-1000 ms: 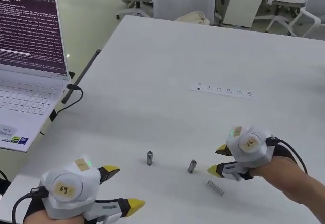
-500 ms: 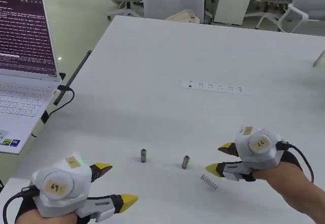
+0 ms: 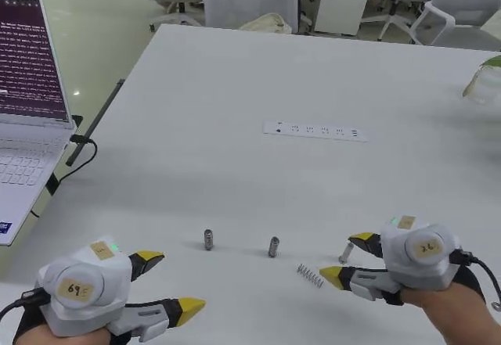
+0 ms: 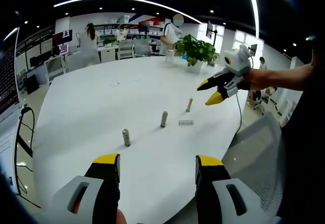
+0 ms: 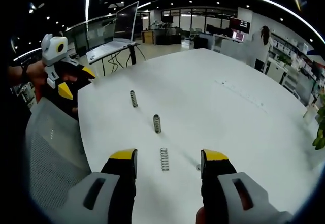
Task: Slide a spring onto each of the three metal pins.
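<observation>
The bare pin (image 3: 345, 253) is hard to make out in the right gripper view: only a sliver of it peeks out at the inner edge of one jaw of the right tool (image 5: 169, 155). Two other pins (image 3: 208, 239) (image 3: 273, 246) look ribbed, as if wrapped in coils, but they are too small to be sure. In the head view the laptop (image 3: 23, 87) is cut off by the left edge. Both forearms run out of the bottom.

The loose spring (image 3: 310, 275) lies flat on the white counter (image 3: 235, 87). In the right gripper view it sits in the gap between that tool's yellow tips. In the head view it is just beside the nearer tip and apart from it. The bare pin stands just beside the loose spring, on the right tool's side. The two ribbed pins stand in a row on the loose spring's other side, towards the left tool (image 3: 174, 282), which is well apart from the spring. The power strip (image 3: 315, 131) lies far beyond the spring.

Each hand wraps the body of its tool. The right tool points across the counter at the spring, and the left tool points towards the row of pins. Both tools have their jaws apart and hold nothing.
</observation>
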`<state>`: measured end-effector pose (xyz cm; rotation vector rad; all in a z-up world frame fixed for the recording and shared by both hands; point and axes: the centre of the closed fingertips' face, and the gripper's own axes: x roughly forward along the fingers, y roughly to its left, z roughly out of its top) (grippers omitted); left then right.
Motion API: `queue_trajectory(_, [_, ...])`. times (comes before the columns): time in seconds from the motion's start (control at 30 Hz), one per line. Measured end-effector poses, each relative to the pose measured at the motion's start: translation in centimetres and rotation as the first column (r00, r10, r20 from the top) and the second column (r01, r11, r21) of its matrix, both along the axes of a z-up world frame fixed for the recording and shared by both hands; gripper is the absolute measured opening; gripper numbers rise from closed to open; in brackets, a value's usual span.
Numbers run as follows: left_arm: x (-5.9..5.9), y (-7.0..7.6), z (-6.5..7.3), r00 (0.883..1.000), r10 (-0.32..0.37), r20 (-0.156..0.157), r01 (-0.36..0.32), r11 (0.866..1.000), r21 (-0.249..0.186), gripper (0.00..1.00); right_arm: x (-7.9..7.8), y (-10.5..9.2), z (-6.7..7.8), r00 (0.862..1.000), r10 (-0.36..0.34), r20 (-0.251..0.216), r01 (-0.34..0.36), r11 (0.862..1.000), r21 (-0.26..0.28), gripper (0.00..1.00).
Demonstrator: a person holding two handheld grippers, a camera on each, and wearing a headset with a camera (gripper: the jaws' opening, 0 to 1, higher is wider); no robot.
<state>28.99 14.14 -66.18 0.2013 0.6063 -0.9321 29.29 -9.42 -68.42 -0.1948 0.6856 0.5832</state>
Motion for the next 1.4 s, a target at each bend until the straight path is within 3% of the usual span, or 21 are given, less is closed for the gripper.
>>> queue_trajectory(0.43, [0.3, -0.4, 0.1, 1.0, -0.007, 0.0, 0.007, 1.0, 0.005, 0.55, -2.7, -2.0, -0.4, 0.997, -0.08, -0.006, 0.08, 0.997, 0.024, 0.52])
queue_trajectory(0.6, [0.3, -0.7, 0.0, 1.0, -0.014, -0.001, 0.014, 1.0, 0.011, 0.55, -3.8, -2.4, -0.8, 0.991, -0.131, -0.013, 0.131, 0.989, 0.061, 0.53])
queue_trajectory(0.83, [0.0, -2.2, 0.1, 0.998, -0.055, -0.003, 0.055, 0.998, 0.022, 0.55, -5.3, -2.4, -0.8, 0.988, -0.153, -0.022, 0.155, 0.985, 0.075, 0.55])
queue_trajectory(1.03, [-0.1, -3.4, 0.1, 0.995, -0.103, 0.0, 0.103, 0.994, 0.042, 0.55, -5.6, -3.0, -0.5, 0.985, -0.173, -0.017, 0.174, 0.981, 0.085, 0.56])
queue_trajectory(1.17, [-0.4, -4.5, 0.2, 0.988, -0.157, 0.005, 0.156, 0.986, 0.062, 0.55, -5.8, -3.4, -0.3, 0.983, -0.183, -0.013, 0.183, 0.979, 0.086, 0.57])
queue_trajectory(1.4, [-0.7, -7.0, 0.0, 0.958, -0.287, 0.027, 0.281, 0.95, 0.139, 0.54, -6.4, -3.7, -0.3, 0.982, -0.186, -0.013, 0.187, 0.978, 0.092, 0.58])
